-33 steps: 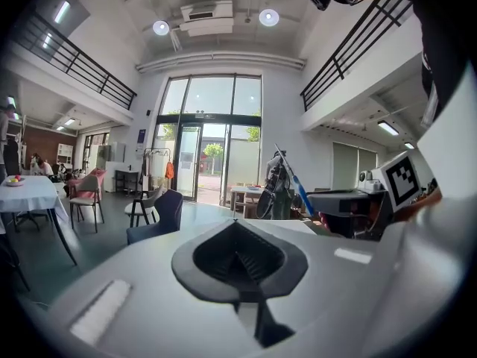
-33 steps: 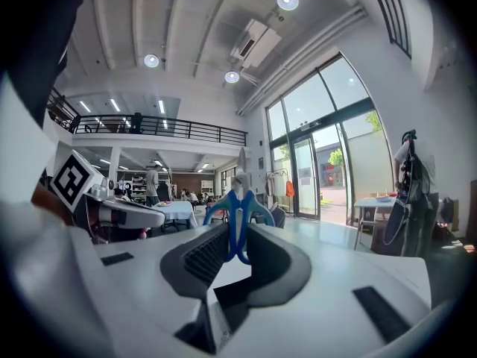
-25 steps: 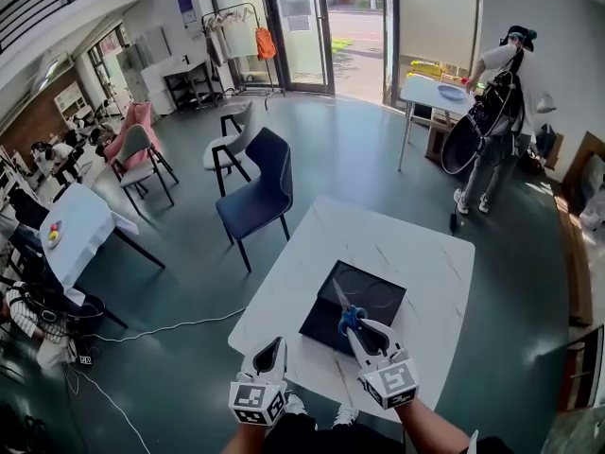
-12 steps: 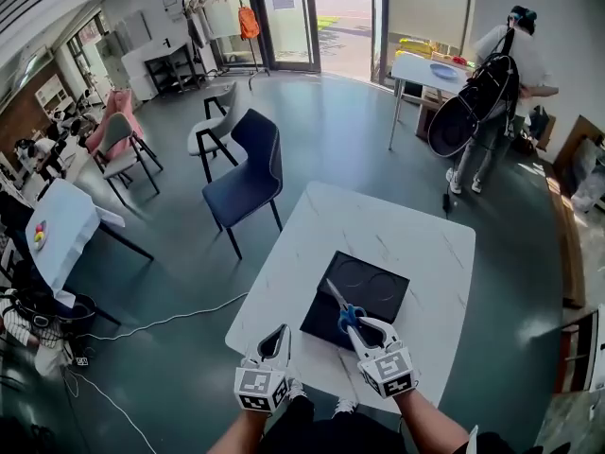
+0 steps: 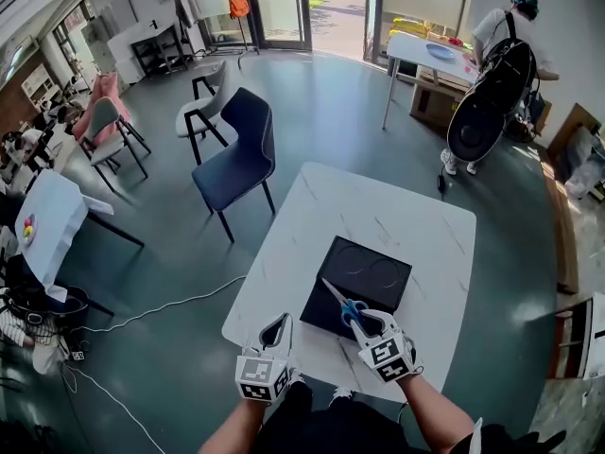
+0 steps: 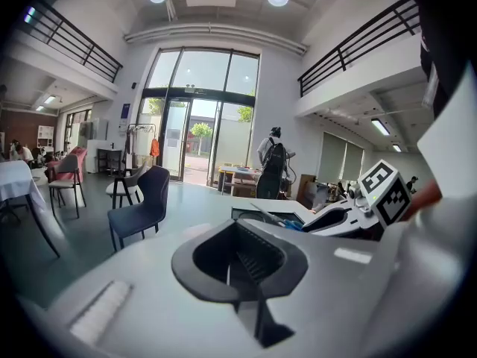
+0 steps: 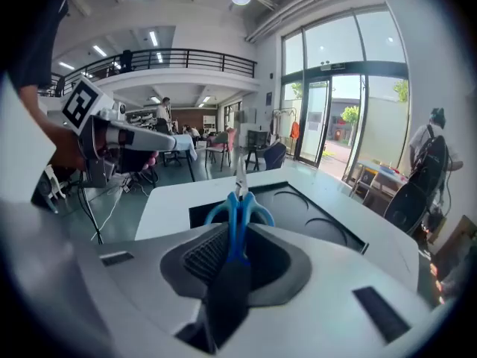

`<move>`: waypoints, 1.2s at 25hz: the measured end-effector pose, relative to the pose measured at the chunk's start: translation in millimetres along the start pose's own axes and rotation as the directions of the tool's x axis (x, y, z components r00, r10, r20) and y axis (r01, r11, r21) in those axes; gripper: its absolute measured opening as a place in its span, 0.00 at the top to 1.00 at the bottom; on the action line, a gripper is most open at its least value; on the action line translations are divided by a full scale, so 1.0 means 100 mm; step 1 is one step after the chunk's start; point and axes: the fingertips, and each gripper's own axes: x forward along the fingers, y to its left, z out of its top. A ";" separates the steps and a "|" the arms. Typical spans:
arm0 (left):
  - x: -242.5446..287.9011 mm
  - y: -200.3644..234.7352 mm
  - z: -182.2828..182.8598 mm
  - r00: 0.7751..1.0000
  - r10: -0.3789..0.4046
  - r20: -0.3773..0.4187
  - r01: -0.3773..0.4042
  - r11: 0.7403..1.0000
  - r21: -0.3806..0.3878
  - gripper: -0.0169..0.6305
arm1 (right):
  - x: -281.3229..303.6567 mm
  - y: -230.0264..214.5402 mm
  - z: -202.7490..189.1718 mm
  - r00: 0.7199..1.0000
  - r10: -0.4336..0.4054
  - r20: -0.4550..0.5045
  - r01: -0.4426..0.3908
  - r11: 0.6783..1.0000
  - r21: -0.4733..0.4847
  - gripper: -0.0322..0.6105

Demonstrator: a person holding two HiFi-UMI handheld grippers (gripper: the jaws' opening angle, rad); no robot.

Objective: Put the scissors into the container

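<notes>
Scissors [image 5: 348, 308] with blue handles are clamped by the handles in my right gripper [image 5: 364, 322], which is shut on them. Their blades point up and away to the left, over the near part of the black container [image 5: 373, 274]. That container is a flat square tray with two round recesses, lying on the white table [image 5: 416, 220]. In the right gripper view the scissors [image 7: 238, 206] stick out of the jaws above the container [image 7: 317, 218]. My left gripper [image 5: 275, 333] hovers at the table's near edge, left of the container, shut with nothing in it [image 6: 237, 263].
A dark blue chair [image 5: 236, 159] stands off the table's far left corner. A white cable [image 5: 161, 310] trails on the floor at the left. Far back right, a person [image 5: 501, 64] with a black bag stands by another table [image 5: 430, 53].
The head view has tilted and shifted a little. My right gripper still holds the scissors over the container's near part; the left gripper has barely moved.
</notes>
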 end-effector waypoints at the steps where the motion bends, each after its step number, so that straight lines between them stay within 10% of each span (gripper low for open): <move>1: 0.01 0.00 -0.01 1.000 -0.004 -0.002 0.004 1.000 0.000 0.96 | 0.02 -0.01 -0.03 1.000 0.001 -0.026 -0.001 1.000 -0.016 0.83; 17: 0.11 0.02 -0.04 0.999 -0.032 -0.014 0.032 0.999 0.030 0.96 | 0.43 0.08 -0.67 0.909 0.080 -0.409 -0.112 0.992 -0.054 0.83; 30: 0.09 0.16 0.01 1.000 -0.012 -0.009 0.012 1.000 0.013 0.96 | 0.63 0.02 -0.76 0.851 0.124 -0.510 -0.176 0.983 -0.054 0.83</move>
